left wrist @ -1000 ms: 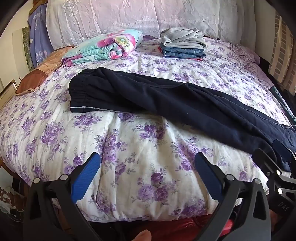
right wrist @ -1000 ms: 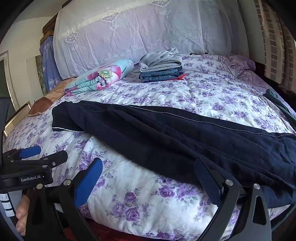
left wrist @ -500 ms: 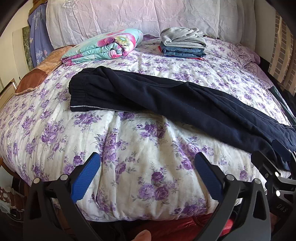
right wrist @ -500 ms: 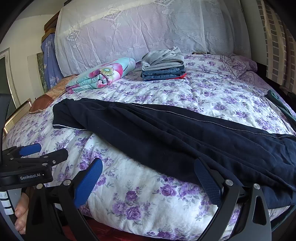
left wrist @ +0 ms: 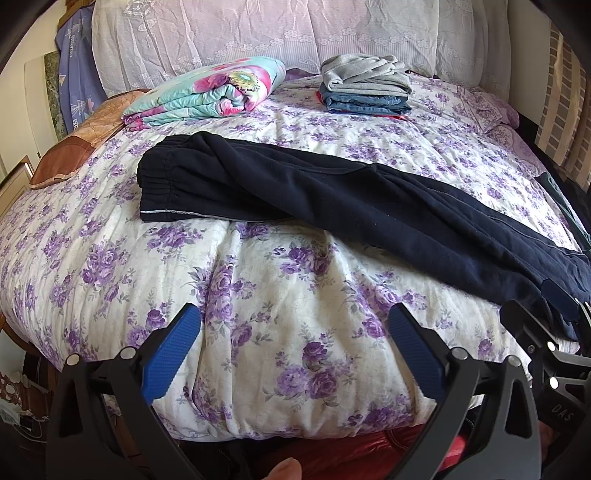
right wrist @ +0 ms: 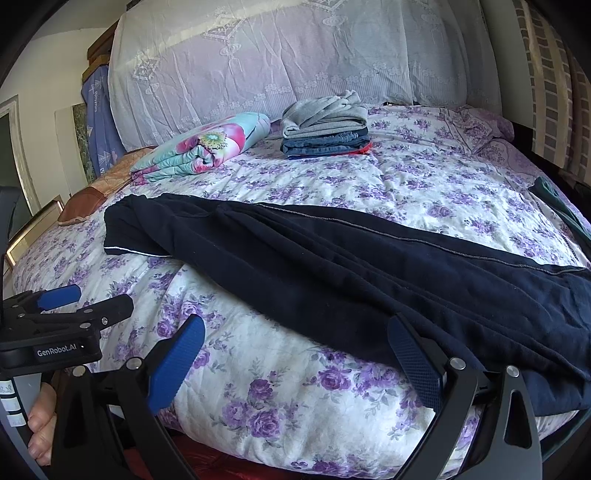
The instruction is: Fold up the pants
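Dark navy pants (left wrist: pixel 332 199) lie folded lengthwise across the flowered bed, waistband at the left, legs running to the right front edge; they also show in the right wrist view (right wrist: pixel 369 273). My left gripper (left wrist: pixel 295 350) is open and empty, low at the bed's front edge, short of the pants. My right gripper (right wrist: pixel 295 358) is open at the front edge, its right finger (right wrist: pixel 413 354) against the pants' near edge, nothing held. The right gripper shows at the far right of the left wrist view (left wrist: pixel 546 332).
A folded floral quilt (left wrist: pixel 207 92) and a stack of folded clothes (left wrist: pixel 365 85) lie at the back near the pillows (left wrist: pixel 280 33). A brown cushion (left wrist: pixel 70 151) is at the left. A dark green cloth (right wrist: pixel 561 206) hangs at the right edge.
Both grippers have risen slightly and tilted, so the bed sits lower in view. The pants have not moved.
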A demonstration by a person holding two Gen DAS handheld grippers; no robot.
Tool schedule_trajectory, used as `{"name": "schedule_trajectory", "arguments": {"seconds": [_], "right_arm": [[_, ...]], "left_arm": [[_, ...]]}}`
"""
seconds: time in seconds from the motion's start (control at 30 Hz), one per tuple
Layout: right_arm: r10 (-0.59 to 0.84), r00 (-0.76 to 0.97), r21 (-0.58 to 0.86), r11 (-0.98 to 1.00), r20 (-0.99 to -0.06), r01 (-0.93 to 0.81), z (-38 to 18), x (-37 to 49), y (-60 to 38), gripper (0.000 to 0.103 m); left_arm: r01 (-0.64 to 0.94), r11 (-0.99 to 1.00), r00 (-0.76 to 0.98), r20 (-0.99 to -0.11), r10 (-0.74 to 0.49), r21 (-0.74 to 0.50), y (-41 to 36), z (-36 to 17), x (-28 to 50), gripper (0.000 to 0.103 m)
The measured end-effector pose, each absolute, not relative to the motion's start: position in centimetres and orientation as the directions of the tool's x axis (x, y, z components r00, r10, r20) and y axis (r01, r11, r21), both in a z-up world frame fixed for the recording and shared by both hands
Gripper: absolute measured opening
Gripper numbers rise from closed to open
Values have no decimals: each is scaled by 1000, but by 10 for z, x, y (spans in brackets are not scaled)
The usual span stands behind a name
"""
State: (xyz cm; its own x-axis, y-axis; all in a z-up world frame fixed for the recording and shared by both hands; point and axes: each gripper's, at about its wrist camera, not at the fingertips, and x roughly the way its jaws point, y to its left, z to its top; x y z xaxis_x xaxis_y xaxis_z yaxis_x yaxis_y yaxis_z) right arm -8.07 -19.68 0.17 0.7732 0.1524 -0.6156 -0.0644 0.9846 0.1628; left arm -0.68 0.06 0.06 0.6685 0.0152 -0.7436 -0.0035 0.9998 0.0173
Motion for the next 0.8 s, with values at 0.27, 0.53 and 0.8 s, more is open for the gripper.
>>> {"name": "schedule_trajectory", "arguments": {"seconds": [0.27,0.53,0.8], "right_arm": [[152,773,162,985,-616,-64,2,-81,-196,100],[152,771,160,985,-618,-66,2,-80,-196,100],[152,770,159,985,-620,-67,0,-80,-194,100]], "left_arm": [[-2,1000,663,-749,12,15,1,-2,-8,99],[-2,1000,663,-749,11,14,1,-2,-8,99],[-2,1000,663,-749,10,12,2,-3,-8,99]]}}
